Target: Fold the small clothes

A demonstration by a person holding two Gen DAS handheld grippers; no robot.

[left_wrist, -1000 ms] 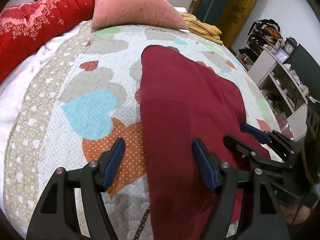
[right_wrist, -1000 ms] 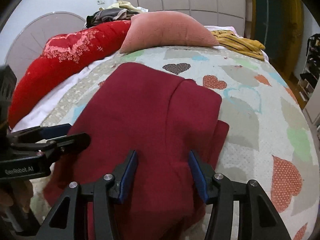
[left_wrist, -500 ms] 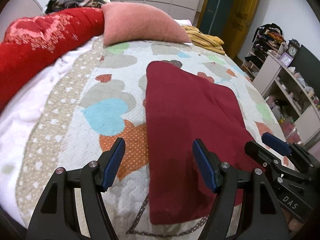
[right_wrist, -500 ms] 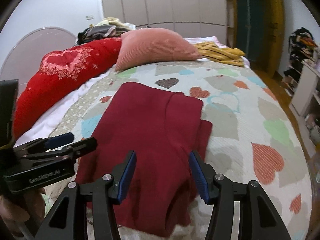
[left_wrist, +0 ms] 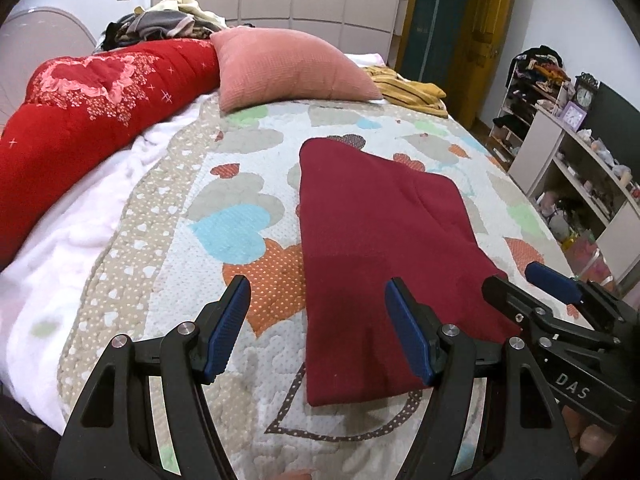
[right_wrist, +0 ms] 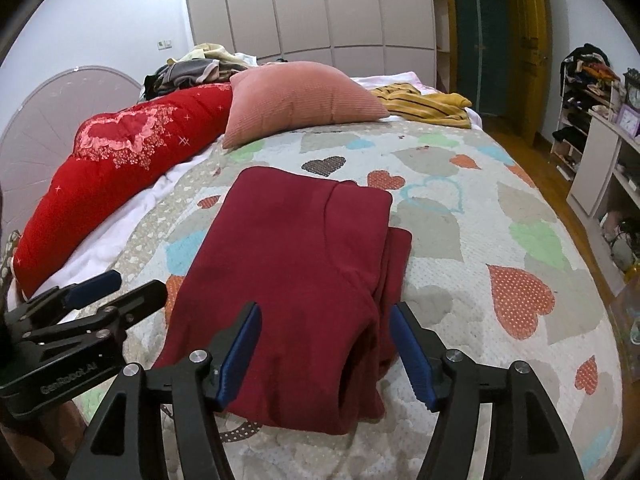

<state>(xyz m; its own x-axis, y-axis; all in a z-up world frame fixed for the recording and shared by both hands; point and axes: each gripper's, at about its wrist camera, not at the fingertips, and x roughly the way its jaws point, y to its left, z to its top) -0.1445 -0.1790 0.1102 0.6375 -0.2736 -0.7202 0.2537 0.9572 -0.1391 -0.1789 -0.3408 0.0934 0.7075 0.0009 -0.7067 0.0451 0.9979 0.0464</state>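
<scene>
A dark red garment (left_wrist: 376, 240) lies folded into a long rectangle on the heart-patterned quilt (left_wrist: 240, 224). In the right wrist view the garment (right_wrist: 292, 272) shows a folded layer on top and an extra edge sticking out at its right side. My left gripper (left_wrist: 318, 332) is open and empty, held above the garment's near left corner. My right gripper (right_wrist: 326, 348) is open and empty, held above the garment's near edge. Each gripper shows in the other's view, the right one (left_wrist: 532, 288) and the left one (right_wrist: 116, 292).
A pink pillow (right_wrist: 300, 96) and a red bolster (right_wrist: 116, 160) lie at the far left of the bed. A yellow striped garment (right_wrist: 424, 104) lies behind the pillow. Shelves with clutter (left_wrist: 572, 168) stand beyond the bed's right edge. A clothes pile (left_wrist: 160, 24) sits at the back.
Both grippers have pulled back and risen away from the garment, so more of the bed and room is in view. The garment has not moved.
</scene>
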